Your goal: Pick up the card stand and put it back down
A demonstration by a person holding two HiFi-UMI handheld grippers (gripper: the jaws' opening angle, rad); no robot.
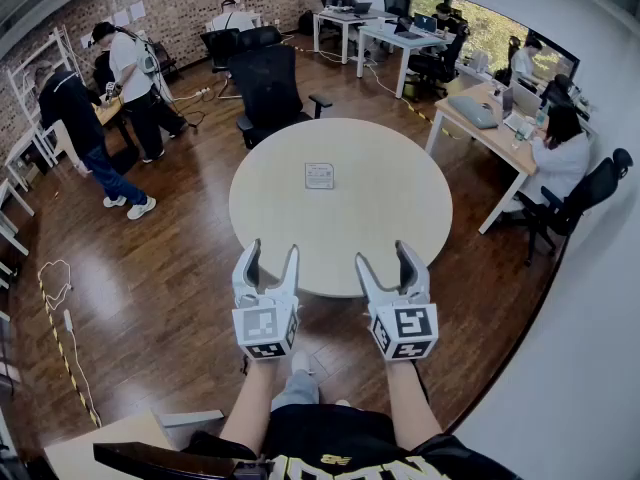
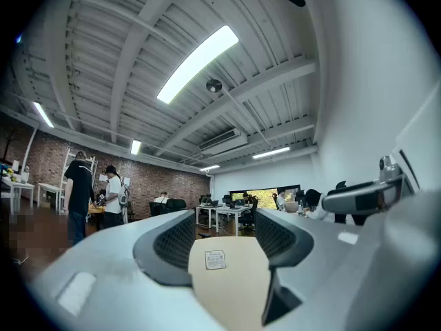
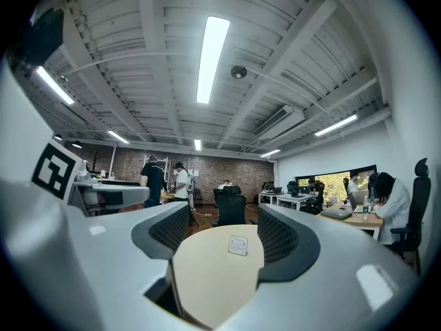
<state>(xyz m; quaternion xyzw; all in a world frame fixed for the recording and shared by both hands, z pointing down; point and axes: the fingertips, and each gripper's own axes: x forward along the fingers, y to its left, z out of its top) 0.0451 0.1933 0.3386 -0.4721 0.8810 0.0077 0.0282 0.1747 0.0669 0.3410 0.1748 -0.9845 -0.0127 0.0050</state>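
A small white card stand point(image 1: 319, 175) stands upright near the middle of the round cream table point(image 1: 400, 218). It also shows far off between the jaws, as a card stand point(image 2: 215, 259) in the left gripper view and a card stand point(image 3: 238, 245) in the right gripper view. My left gripper point(image 1: 270, 255) hovers at the table's near edge, jaws apart with nothing between them. My right gripper point(image 1: 385, 253) is level with it to the right, also open and empty. Both are well short of the stand.
A black office chair point(image 1: 270, 88) is pushed up at the table's far side. Two people point(image 1: 110, 108) stand at the far left by a brick wall. A person point(image 1: 555, 158) sits at a desk on the right. Cables point(image 1: 60, 308) lie on the wooden floor.
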